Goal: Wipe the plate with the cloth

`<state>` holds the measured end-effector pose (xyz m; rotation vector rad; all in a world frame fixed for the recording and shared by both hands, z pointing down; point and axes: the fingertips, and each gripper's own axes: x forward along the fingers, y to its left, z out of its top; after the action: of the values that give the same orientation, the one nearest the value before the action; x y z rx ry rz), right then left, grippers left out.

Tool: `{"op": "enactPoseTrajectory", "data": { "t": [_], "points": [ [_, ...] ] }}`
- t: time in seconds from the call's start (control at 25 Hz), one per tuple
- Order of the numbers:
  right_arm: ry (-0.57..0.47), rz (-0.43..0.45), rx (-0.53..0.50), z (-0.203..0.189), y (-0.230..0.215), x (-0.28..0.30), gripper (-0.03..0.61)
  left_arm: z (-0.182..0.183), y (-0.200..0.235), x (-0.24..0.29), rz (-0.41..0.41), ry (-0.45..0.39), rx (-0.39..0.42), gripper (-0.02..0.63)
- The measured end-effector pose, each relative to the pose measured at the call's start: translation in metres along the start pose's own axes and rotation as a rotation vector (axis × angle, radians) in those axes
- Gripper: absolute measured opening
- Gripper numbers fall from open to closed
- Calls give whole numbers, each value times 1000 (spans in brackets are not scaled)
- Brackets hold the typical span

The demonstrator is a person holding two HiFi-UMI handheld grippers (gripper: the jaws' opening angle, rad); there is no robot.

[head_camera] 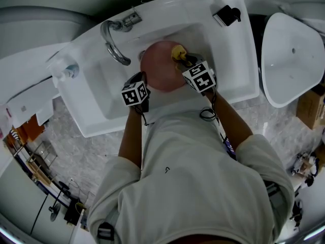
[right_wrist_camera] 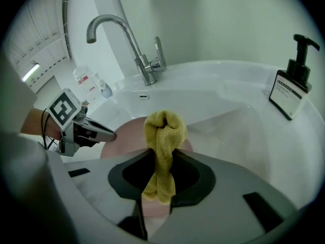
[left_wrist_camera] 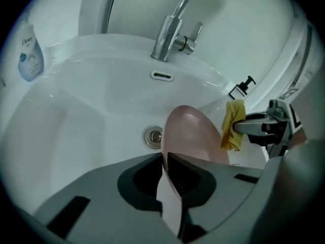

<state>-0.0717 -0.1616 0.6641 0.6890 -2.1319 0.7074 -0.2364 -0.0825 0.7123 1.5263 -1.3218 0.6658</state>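
Sink (head_camera: 236, 70) first: a white basin under a chrome faucet (head_camera: 112, 44), and everything is being done over it. Inside the bowl a pink plate (head_camera: 158, 72) is held up, tilted on edge rather than laid flat. Whether its far rim is rested on the basin can't be told.

The left gripper (left_wrist_camera: 165, 161) is clamped on the near rim, jaws closed to just the thickness of the plate. So the plate is pinned from the person's left side and its face is turned toward the right. The right gripper (right_wrist_camera: 161, 161) is closed tight on a bunched yellow cloth (right_wrist_camera: 163, 131), with a knot of it pushed out past the jaws and a tail hung below.

Now the bit that matters. Seen along the right gripper, the plate's face is found directly ahead of the cloth and a little to the left, very near — contact isn't settled by any view. From above, the cloth is placed over the plate's far right part, close to the rim.

So the wiping is judged to be the right gripper's job, since it's the one facing the surface. The stroke would probably need to be pushed forward and swept leftward across the face — toward the clamped rim. With only one edge gripped, some wobble under pressure should be expected.
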Motion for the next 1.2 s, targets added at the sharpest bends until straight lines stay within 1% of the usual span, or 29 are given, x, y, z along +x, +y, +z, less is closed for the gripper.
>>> {"op": "enactPoseTrajectory", "data": {
  "t": [0.16,0.28,0.36,0.48,0.64,0.8,0.96,1.08,1.2],
  "points": [
    [49,14,9,-3,-4,11,87,11,-14,-16,8,-43,78,46],
    [91,17,0,-5,-8,19,89,19,-23,-24,35,-86,134,46],
    [132,18,-2,-10,-10,26,87,22,-27,-28,50,-109,152,46],
    [173,16,6,-18,-10,35,89,24,-31,-33,48,-126,168,46],
    [174,-4,5,-19,-10,45,89,29,-39,-38,32,-148,227,46],
    [177,-17,-28,-13,-5,52,89,33,-48,-42,38,-163,281,49],
    [165,7,-66,1,10,53,89,32,-50,-49,37,-163,280,52],
    [147,28,-112,9,23,54,89,33,-50,-52,40,-165,291,54],
    [128,61,-161,16,42,54,89,34,-48,-53,49,-167,283,52]
  ]
}}
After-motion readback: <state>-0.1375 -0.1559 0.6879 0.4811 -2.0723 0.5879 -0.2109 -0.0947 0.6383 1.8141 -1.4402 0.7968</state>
